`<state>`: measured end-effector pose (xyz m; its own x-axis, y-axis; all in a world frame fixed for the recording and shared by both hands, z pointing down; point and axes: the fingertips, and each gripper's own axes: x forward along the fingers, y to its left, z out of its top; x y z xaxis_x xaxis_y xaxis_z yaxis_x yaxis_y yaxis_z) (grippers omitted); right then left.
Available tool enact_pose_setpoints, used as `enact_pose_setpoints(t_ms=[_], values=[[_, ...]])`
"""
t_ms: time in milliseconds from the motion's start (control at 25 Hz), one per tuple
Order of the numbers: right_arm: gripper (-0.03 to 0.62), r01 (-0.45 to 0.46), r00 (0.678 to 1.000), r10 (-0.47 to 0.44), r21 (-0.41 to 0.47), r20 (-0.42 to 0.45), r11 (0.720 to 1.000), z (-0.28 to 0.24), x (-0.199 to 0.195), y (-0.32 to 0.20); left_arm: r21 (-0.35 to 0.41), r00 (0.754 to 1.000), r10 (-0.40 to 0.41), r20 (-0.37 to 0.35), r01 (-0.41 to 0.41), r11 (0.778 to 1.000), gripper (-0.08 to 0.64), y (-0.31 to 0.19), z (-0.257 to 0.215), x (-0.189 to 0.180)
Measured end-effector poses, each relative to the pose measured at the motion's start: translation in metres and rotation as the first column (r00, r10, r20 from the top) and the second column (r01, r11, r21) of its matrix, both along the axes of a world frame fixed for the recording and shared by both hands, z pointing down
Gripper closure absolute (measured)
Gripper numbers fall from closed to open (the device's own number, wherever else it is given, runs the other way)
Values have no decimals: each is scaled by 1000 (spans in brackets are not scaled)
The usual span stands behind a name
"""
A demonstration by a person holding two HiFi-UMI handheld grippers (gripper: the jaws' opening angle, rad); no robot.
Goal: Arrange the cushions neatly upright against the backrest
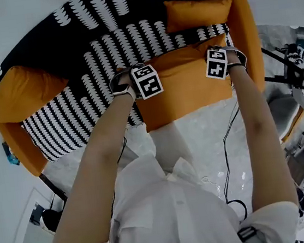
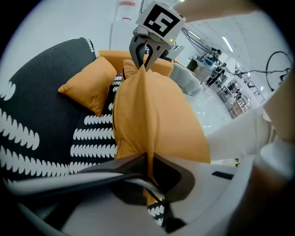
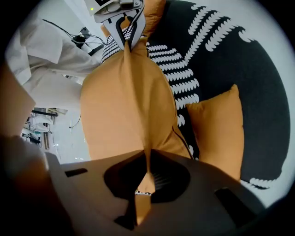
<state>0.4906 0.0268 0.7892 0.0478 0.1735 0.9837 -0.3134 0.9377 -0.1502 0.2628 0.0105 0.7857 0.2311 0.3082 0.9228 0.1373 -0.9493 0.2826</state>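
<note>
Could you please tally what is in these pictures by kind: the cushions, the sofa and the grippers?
Orange cushions: 3 (middle cushion, left cushion, right cushion)
Black-and-white patterned sofa: 1
Grippers: 2 (left gripper, right gripper, both shut on the middle cushion)
Total: 6
</note>
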Motion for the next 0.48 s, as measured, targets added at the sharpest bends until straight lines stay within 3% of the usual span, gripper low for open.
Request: enact_pose_setpoints(t_ms=[280, 480], values=[[575, 3, 1000, -4, 79, 6, 997, -72, -57, -14, 61, 1000, -9, -28, 11, 998, 528, -6, -59, -57], [575, 13, 999, -21, 218, 36, 976, -122, -123, -65, 211, 999, -27, -19, 30, 977, 528, -72, -113, -124]])
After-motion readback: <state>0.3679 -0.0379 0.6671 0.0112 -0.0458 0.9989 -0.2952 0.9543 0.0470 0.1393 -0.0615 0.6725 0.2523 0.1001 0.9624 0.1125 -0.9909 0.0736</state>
